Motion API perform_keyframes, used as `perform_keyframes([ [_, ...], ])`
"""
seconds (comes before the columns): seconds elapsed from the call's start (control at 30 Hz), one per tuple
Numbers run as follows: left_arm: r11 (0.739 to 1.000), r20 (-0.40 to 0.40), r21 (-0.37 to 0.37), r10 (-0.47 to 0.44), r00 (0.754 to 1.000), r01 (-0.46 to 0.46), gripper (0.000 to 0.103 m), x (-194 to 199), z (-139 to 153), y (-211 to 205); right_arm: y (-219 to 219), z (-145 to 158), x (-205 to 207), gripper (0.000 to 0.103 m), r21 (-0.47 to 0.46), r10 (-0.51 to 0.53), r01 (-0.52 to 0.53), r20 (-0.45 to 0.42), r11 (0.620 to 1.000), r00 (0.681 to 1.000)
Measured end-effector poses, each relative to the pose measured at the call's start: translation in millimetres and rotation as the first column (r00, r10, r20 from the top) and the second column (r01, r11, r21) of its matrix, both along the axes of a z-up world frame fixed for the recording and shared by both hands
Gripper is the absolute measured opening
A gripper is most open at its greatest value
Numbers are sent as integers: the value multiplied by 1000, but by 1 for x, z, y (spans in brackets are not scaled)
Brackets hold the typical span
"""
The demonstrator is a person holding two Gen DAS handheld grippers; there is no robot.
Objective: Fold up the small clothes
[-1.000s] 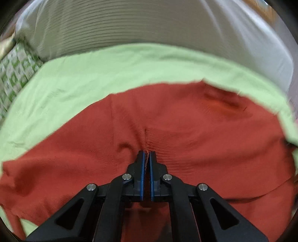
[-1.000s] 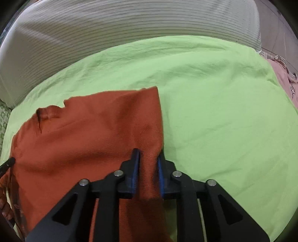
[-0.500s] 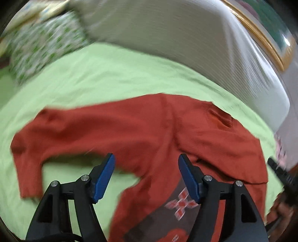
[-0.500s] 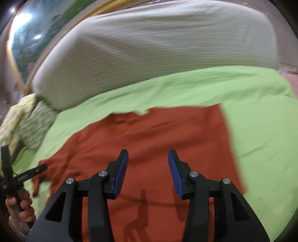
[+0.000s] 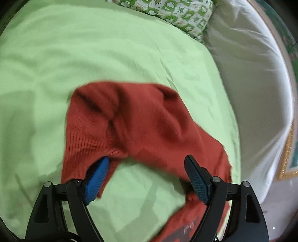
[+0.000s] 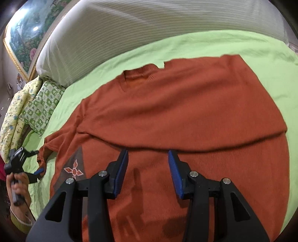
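On the lime-green bed sheet (image 6: 214, 42): rust-orange sweater (image 6: 186, 104), folded over, collar toward striped bolster (image 6: 149, 22). Seen only from the right wrist: collar and star emblem (image 6: 73, 170). From the left wrist: sleeve (image 5: 104, 119) draped over one blue pad. Left gripper (image 5: 147, 176) fingers opening wide; right gripper (image 6: 148, 171) fingers parted, gripping nothing. No containers.

Rust-orange knit sweater (image 6: 186, 111), ribbed cuff and neckline, with a dark grey-brown wedge panel (image 6: 74, 167) carrying a white-outlined red geometric cross motif. Bedsheet (image 5: 93, 55) plain light green. Bolster (image 6: 149, 28) off-white with fine horizontal stripes. Pillow (image 5: 177, 13) white-and-green checks with leaf prints; another cushion (image 6: 11, 119) pale yellow with small blue-green figures. Grippers black with blue pads (image 6: 121, 173). Picture frame (image 6: 11, 54) gold, floral painting inside.
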State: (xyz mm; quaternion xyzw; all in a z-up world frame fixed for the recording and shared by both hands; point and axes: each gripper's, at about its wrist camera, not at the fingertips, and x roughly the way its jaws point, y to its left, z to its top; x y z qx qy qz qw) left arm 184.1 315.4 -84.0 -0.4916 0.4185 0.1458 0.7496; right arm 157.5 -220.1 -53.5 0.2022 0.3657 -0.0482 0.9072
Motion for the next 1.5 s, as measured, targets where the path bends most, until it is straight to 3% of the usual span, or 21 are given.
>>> perform_keyframes([
  [0.1,999,-46,26,37,998,-36,90,20,2,3,1,-2,-2,46,1,-22,22,-10,1000,1000],
  [0.13,996,-61,72,50,997,-46,80,26,5,4,1,-2,-3,46,4,-25,25,-10,1000,1000],
  [0.2,987,-94,155,42,995,-27,36,41,10,0,1,-3,-4,46,9,-33,33,-10,999,999],
  [0.23,985,-111,170,28,993,-9,2,46,8,0,1,-3,-5,46,9,-38,38,-10,999,999],
  [0.3,988,-94,155,21,995,-6,3,41,2,10,-1,-2,-8,46,16,-46,46,-5,999,999],
  [0.4,967,-37,253,22,999,-12,2,27,20,4,-5,0,-15,46,22,-63,63,7,998,998],
  [0.47,933,13,361,-17,1000,11,2,24,51,-19,-10,3,-22,46,35,-81,80,26,996,996],
  [0.57,831,111,549,-177,978,88,2,33,112,-84,-20,9,-36,46,68,-116,111,67,991,991],
  [0.63,753,174,640,-337,925,154,2,41,150,-147,-28,13,-45,46,92,-145,137,89,986,985],
  [0.7,665,186,705,-509,840,247,3,54,173,-216,-39,15,-58,46,123,-185,172,103,977,977],
  [0.8,467,101,758,-774,626,455,19,73,169,-331,-56,17,-78,46,157,-255,237,107,959,961],
  [0.83,391,46,758,-831,555,522,43,75,156,-364,-62,17,-84,46,172,-276,256,105,951,955],
  [0.87,343,0,753,-853,522,561,61,74,143,-386,-69,18,-93,46,192,-301,278,105,941,948],
  [0.93,281,-62,745,-874,482,605,62,65,117,-410,-78,22,-108,46,192,-330,306,108,932,938],
  [1.0,259,-87,717,-887,453,647,62,52,96,-412,-81,27,-116,46,169,-334,313,116,935,936],
  [1.07,253,-114,689,-888,446,679,64,34,80,-400,-83,33,-121,46,136,-328,312,121,940,937],
  [1.17,274,-139,676,-864,484,684,67,16,66,-365,-80,37,-113,46,98,-297,287,117,953,948],
  [1.3,361,-143,650,-806,574,669,70,15,65,-297,-55,44,-87,46,25,-215,214,120,977,969],
  [1.37,365,-176,663,-773,610,654,72,17,62,-271,-31,49,-70,46,-49,-135,143,125,989,983],
  [1.43,374,-193,662,-752,630,649,72,21,58,-257,2,56,-48,46,-151,-5,25,129,988,992],
  [1.5,377,-202,635,-761,616,674,72,25,51,-249,37,57,-27,48,-272,139,-104,111,957,984],
])
